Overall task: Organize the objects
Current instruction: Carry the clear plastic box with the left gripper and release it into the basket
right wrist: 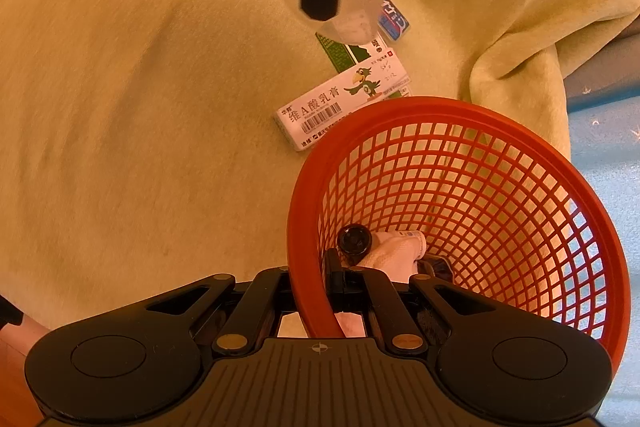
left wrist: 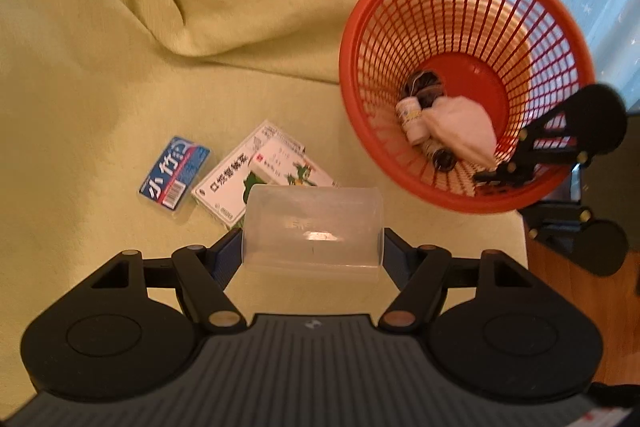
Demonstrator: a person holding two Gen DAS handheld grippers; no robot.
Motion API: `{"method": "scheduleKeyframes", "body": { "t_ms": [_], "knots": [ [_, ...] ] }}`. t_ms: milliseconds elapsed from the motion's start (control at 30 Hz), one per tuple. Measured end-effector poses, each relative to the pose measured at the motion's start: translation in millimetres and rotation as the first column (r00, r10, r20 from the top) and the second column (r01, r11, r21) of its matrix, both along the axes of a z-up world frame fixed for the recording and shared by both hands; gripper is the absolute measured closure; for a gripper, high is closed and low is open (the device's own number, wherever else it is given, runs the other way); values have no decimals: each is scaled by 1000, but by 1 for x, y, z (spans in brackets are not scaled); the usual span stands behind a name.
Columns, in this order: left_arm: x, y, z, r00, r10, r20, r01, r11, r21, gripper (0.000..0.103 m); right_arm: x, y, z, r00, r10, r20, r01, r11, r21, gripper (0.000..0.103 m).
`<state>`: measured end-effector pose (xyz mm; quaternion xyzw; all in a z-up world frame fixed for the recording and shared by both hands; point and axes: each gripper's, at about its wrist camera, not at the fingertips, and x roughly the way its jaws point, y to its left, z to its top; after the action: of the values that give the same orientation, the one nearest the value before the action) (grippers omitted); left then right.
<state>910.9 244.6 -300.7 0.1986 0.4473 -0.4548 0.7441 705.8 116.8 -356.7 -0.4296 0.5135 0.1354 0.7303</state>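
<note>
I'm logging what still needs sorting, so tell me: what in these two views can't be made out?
- Larger medicine box: in the left wrist view, partly covered by the clear cup in the left claw and by the smaller box.
- Items under the white cloth in the red basket: only dark ends show in either view.
- Right claw: basket rim hides its fingertips in the right wrist view.
- Blue pack: right wrist view, small, partly behind the cup.

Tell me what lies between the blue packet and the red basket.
In the left wrist view, the two stacked white medicine boxes lie between the blue packet and the red basket.
</note>
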Motion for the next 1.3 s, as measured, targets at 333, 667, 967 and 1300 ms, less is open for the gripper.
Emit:
{"method": "scheduleKeyframes", "body": {
  "t_ms": [333, 667, 967, 1300],
  "knots": [
    [0, -9, 35, 1000, -1, 1, 1, 997, -82, 35, 2, 3, 1, 1000, -2, -2, 2, 1000, 3, 103],
    [-4, -37, 54, 999, -37, 11, 38, 989, -146, 35, 4, 4, 4, 1000, 3, 4, -3, 1000, 4, 103],
    [-9, -61, 60, 995, -98, 26, 101, 979, -179, 35, 2, 3, 4, 1000, 3, 15, -3, 1000, 5, 103],
    [-6, -90, 58, 996, -93, -16, 87, 968, -233, 34, 2, 2, 3, 1000, -3, 23, 3, 1000, 13, 103]
  ]
}}
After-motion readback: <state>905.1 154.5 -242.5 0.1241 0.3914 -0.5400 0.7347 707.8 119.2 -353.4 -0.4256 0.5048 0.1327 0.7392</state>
